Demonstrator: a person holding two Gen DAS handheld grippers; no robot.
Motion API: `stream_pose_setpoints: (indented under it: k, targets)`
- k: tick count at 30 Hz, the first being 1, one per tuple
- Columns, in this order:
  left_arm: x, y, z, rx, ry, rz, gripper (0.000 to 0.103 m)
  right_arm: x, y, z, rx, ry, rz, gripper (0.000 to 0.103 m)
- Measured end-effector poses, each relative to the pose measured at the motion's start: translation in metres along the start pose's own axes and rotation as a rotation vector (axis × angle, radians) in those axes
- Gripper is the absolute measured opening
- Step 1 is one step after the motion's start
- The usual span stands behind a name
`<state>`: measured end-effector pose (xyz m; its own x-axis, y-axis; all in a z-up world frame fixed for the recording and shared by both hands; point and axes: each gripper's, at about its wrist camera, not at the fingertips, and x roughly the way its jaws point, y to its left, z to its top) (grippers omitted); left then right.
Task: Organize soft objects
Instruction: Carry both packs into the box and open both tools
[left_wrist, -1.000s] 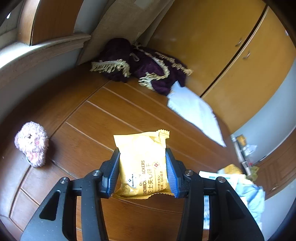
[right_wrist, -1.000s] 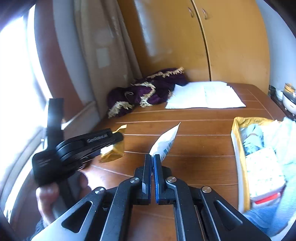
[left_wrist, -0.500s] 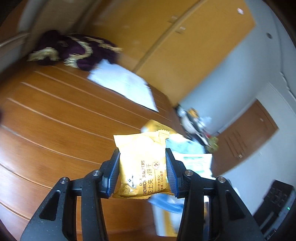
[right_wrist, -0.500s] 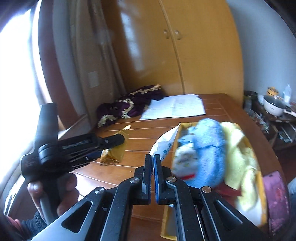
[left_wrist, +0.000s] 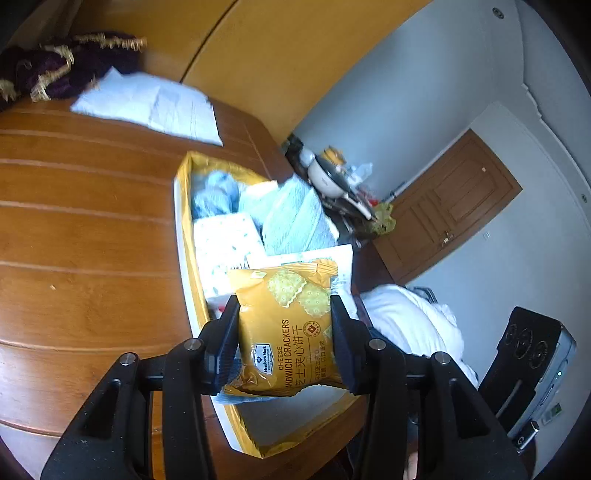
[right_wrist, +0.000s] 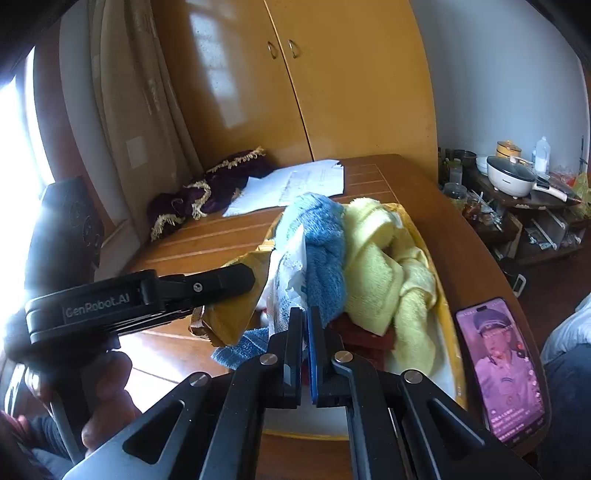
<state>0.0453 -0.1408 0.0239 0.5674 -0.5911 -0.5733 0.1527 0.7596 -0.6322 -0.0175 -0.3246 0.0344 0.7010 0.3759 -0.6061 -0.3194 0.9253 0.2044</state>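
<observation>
Your yellow cracker packet (left_wrist: 286, 328) sits squarely between the two pads of your left tongs (left_wrist: 284, 332), pinched across its width, with its crimped top edge sticking out past the fingertips and its printed face turned up toward the camera. It hangs in the air above the near end of the yellow-rimmed bin (left_wrist: 181, 236), not touching the contents. From your right wrist view the same packet (right_wrist: 236, 295) shows edge-on, clamped in the left tongs (right_wrist: 236, 277) at the left side of the bin (right_wrist: 448, 306).

Your right tongs (right_wrist: 303, 321) are nearly closed, the jaws a narrow slit apart, gripping a thin white plastic wrapper (right_wrist: 291, 273) that rises from between them and stands just beside the cracker packet, over the bin.

Inside the bin you have a blue towel (right_wrist: 321, 240) piled against a yellow towel (right_wrist: 380, 266), with something dark red (right_wrist: 362, 332) under them; the left wrist view also shows a white patterned pack (left_wrist: 225, 243) there.

The bin rests on the wooden worktop (left_wrist: 85, 229). A phone (right_wrist: 502, 369) with a lit screen lies just right of the bin. At the far end of the worktop lie white papers (right_wrist: 291, 184) and a purple fringed cloth (right_wrist: 207, 188). Your left hand (right_wrist: 103, 391) grips the handle at lower left.
</observation>
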Motion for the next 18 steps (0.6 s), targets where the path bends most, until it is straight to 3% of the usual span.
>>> stream_pose_setpoints:
  k: [7, 12, 18]
  targets:
    - [0.021, 0.000, -0.012, 0.004, 0.088, 0.016, 0.044, -0.001, -0.002, -0.016, -0.062, 0.086, -0.024, 0.003]
    - [0.026, -0.007, -0.014, 0.053, 0.069, 0.066, 0.044, 0.020, 0.011, -0.025, -0.110, 0.129, -0.114, 0.009]
    - [0.025, -0.005, -0.017, 0.055, 0.069, 0.016, 0.049, 0.016, 0.006, -0.023, -0.086, 0.105, -0.133, 0.017]
